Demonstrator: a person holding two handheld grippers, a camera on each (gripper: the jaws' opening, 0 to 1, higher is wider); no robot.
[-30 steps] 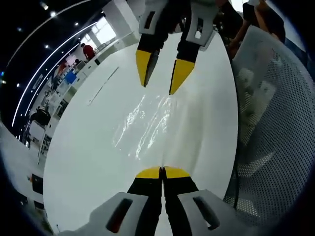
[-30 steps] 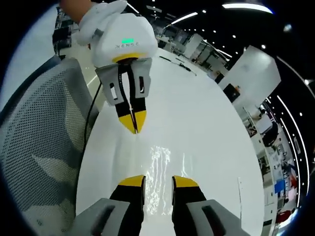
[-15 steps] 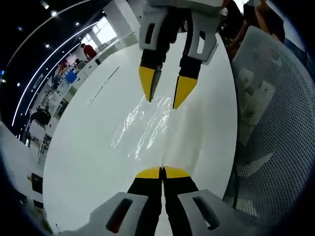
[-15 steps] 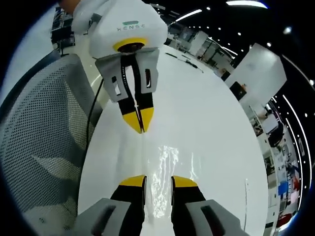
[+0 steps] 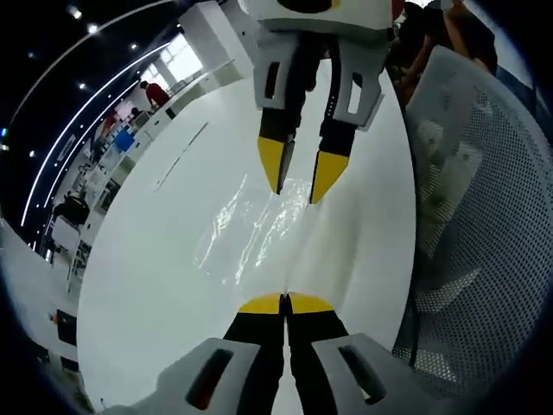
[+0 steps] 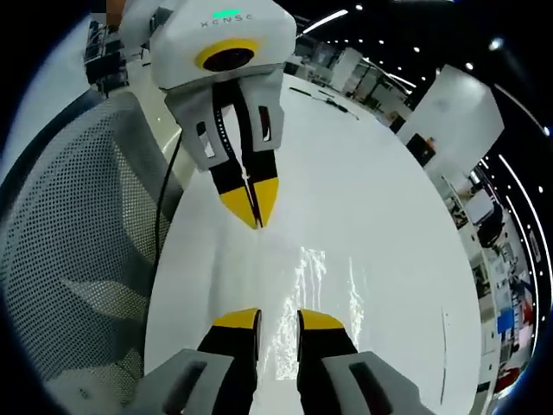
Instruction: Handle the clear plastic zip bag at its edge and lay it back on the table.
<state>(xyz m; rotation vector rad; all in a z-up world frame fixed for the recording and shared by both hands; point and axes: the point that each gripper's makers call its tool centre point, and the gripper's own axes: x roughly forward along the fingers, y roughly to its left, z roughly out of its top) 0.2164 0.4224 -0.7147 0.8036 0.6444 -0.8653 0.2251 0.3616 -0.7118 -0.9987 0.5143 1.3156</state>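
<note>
Left tool (image 5: 285,304): yellow tips pressed together w/ no gap, at the near edge of the clear zip bag (image 5: 259,226). Can't tell from left gripper view whether film is actually pinched between tips; bag edge runs right up to them. In right gripper view the same tool (image 6: 253,207) comes in from the top, tips together and pointing down onto the far bag edge.

Right tool (image 6: 278,320): tips apart w/ a narrow gap, nothing between them that I can make out, bag film (image 6: 320,285) visible just ahead and through the gap. In left gripper view it (image 5: 301,177) comes in from the top, tips spread, hovering at or just above the far end of the bag; contact unclear.

Bag: lying flat on the white surface (image 5: 155,259), crinkled, glare streaks along its length, stretched between the two tools. Left tool at one end, right at the other.

Surroundings: grey mesh chair (image 5: 484,216) just beside the surface edge, also in right gripper view (image 6: 78,251) w/ a black cable (image 6: 164,216) hanging between chair and surface. Thin dark strip (image 5: 181,154) lying on the surface well apart from the bag. Person in red (image 5: 156,90) in the bkgd of the office.
</note>
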